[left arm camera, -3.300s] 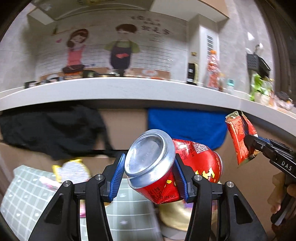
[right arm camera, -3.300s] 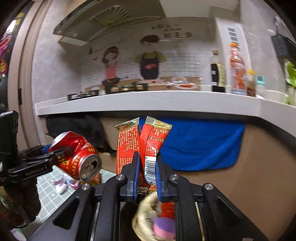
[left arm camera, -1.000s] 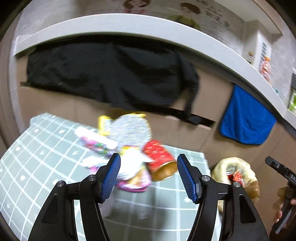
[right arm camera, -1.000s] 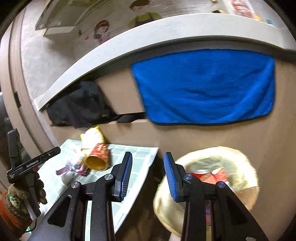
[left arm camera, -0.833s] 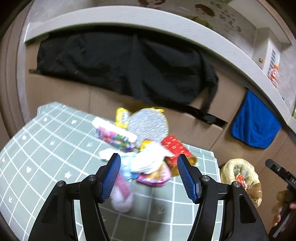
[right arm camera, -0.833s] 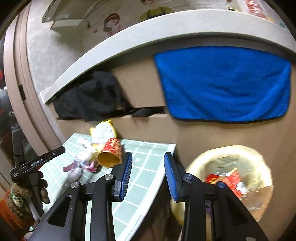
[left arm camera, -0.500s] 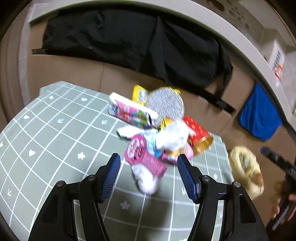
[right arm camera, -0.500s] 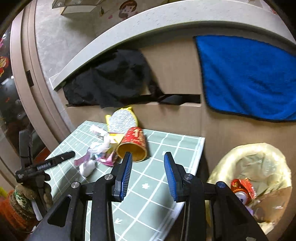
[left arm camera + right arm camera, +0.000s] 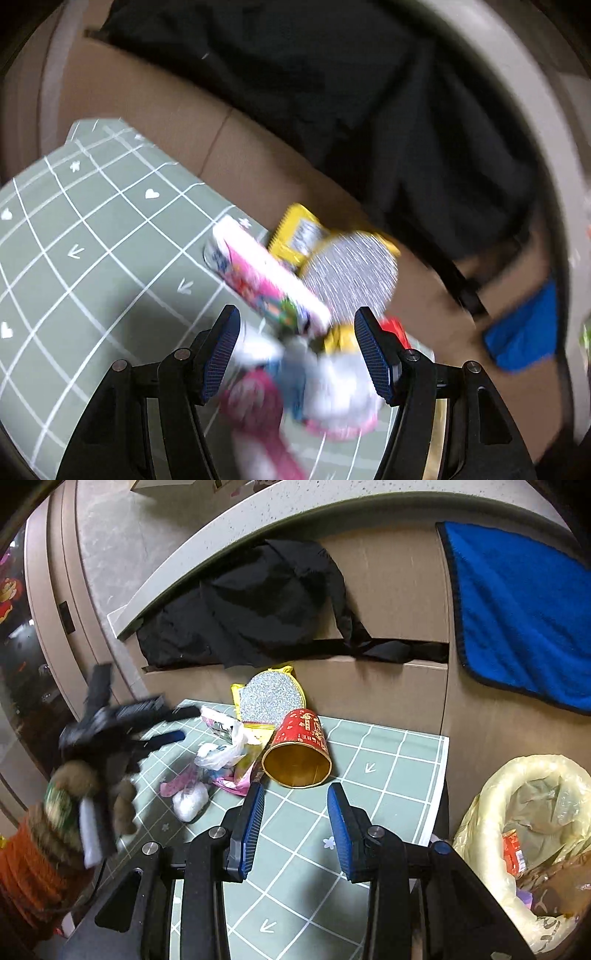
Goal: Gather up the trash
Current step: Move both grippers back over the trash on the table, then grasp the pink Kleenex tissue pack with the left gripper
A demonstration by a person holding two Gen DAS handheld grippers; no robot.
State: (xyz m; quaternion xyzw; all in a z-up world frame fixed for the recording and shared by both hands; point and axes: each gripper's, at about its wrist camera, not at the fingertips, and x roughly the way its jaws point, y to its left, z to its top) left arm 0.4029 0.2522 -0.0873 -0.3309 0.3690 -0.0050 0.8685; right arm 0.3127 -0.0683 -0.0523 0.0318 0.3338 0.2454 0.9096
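Observation:
A heap of trash lies on the green grid mat (image 9: 373, 746): a red paper cup (image 9: 300, 749) on its side, a silver and yellow bag (image 9: 271, 698), a white plastic bag (image 9: 221, 751), pink wrappers (image 9: 177, 784). My right gripper (image 9: 295, 825) is open and empty just in front of the cup. My left gripper (image 9: 297, 354) is open and empty, low over the heap, with a pink box (image 9: 266, 280), the silver bag (image 9: 351, 277) and a white bag (image 9: 340, 384) between and beyond its fingers; it shows blurred in the right wrist view (image 9: 162, 725).
A yellow trash bag (image 9: 528, 849) stands open beside the mat at right, with a red wrapper inside. A cardboard wall (image 9: 391, 602) rises behind the mat, with a black cloth (image 9: 258, 605) and a blue towel (image 9: 517, 616) hanging on it.
My left gripper has come down closer onto the heap. My right gripper has moved nearer to the red cup. Both stay open.

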